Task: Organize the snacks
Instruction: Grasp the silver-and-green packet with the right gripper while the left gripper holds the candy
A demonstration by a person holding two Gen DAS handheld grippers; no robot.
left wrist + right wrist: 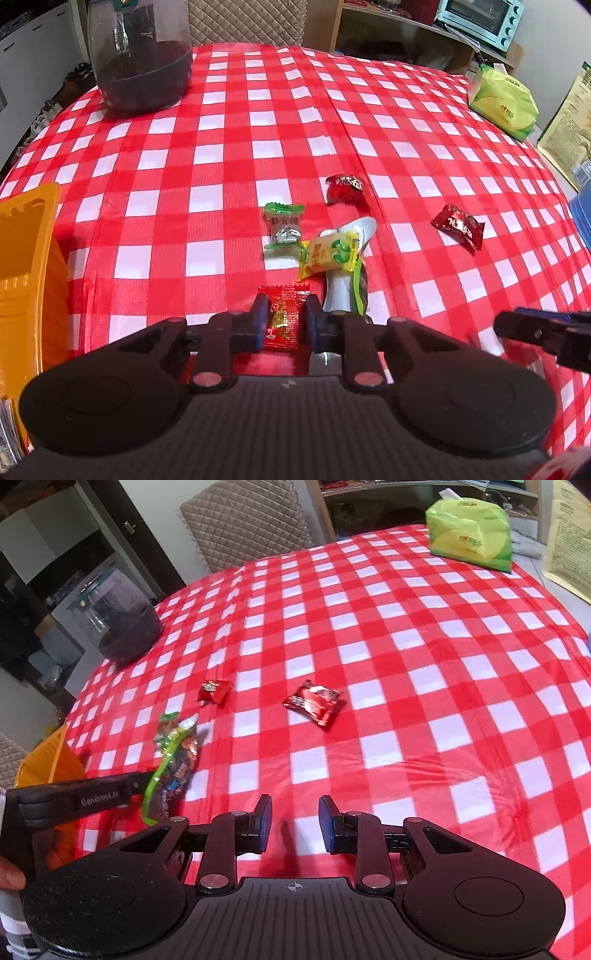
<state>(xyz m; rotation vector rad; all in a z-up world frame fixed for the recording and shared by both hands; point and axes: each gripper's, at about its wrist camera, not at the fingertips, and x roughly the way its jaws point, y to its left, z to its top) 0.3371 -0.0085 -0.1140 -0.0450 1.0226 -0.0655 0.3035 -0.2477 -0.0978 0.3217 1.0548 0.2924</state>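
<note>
My left gripper [283,317] is shut on a red-orange candy wrapper [282,319] just above the checked tablecloth. Ahead of it lie a green-and-silver candy [283,226], a yellow candy [330,254] on a long green-edged snack packet [349,291], and two red candies [345,188] [459,226]. My right gripper [295,821] is open and empty, low over the cloth. In the right wrist view the two red candies [214,691] [313,701] lie ahead, and the green-edged packet [171,760] sits at the left beside the left gripper's arm [77,801].
An orange basket [26,266] stands at the left table edge; it also shows in the right wrist view [48,760]. A dark glass jar [142,55] is at the far left, a green tissue pack [504,98] far right, a blue container edge [581,218] at right.
</note>
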